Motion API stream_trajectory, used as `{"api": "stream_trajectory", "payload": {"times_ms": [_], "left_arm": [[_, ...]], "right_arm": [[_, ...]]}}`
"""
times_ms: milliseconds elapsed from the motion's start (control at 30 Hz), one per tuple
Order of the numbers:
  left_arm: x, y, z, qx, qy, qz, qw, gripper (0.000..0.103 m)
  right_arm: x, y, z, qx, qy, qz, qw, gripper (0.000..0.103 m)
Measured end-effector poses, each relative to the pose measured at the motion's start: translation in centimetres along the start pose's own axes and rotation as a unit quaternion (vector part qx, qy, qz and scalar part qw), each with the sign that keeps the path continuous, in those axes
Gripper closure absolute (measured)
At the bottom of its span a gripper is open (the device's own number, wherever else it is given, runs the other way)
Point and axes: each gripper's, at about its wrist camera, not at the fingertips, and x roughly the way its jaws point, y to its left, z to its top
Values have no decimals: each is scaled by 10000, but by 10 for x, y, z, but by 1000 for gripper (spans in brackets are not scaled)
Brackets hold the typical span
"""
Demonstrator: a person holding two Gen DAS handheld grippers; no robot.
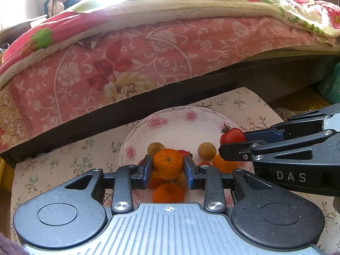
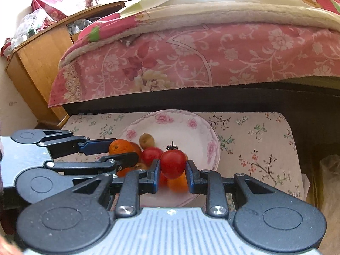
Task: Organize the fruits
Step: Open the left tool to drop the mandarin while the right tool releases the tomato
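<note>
Two claws gripping, left claw (image 1: 167, 165) pinching orange (image 1: 167, 163), right claw (image 2: 173, 167) (seemingly) tomato (image 2: 173, 162).

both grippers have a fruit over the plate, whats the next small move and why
Probably lower both fruits a little onto bare plate before opening. The left gripper is shut on the orange and the right gripper on the red tomato; both appear held above the fruit pile, so a release from here might send them rolling.

One floral plate (image 1: 180, 125). Visible fruits: four oranges (image 1: 167, 163), three tomatoes (image 1: 232, 135), about three small yellow-brown fruits (image 1: 206, 151); some are partly hidden.
</note>
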Motion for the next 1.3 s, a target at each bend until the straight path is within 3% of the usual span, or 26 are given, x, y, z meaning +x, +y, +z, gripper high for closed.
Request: {"api": "stream_trajectory", "payload": {"times_ms": [367, 600, 667, 700, 733, 867, 1300], "left_arm": [[7, 5, 2, -95, 43, -18, 9999, 64], [8, 8, 1, -149, 53, 39, 9999, 55], [8, 7, 1, -154, 36, -10, 9999, 39], [7, 6, 1, -137, 4, -37, 9999, 36], [5, 4, 1, -90, -36, -46, 9999, 36], [2, -4, 2, 124, -110, 82, 9998, 37], [-24, 5, -8, -244, -94, 225, 9994, 32]], "right_arm": [[14, -4, 7, -55, -15, 15, 10000, 72], [17, -5, 9, -70, 1, 28, 10000, 72], [16, -6, 10, -48, -44, 23, 10000, 70], [15, -6, 10, -12, -64, 66, 10000, 68], [16, -6, 10, 5, -65, 108, 9999, 64], [14, 0, 11, -155, -145, 23, 9998, 63], [-18, -4, 9, 106, -317, -130, 9994, 63]]}}
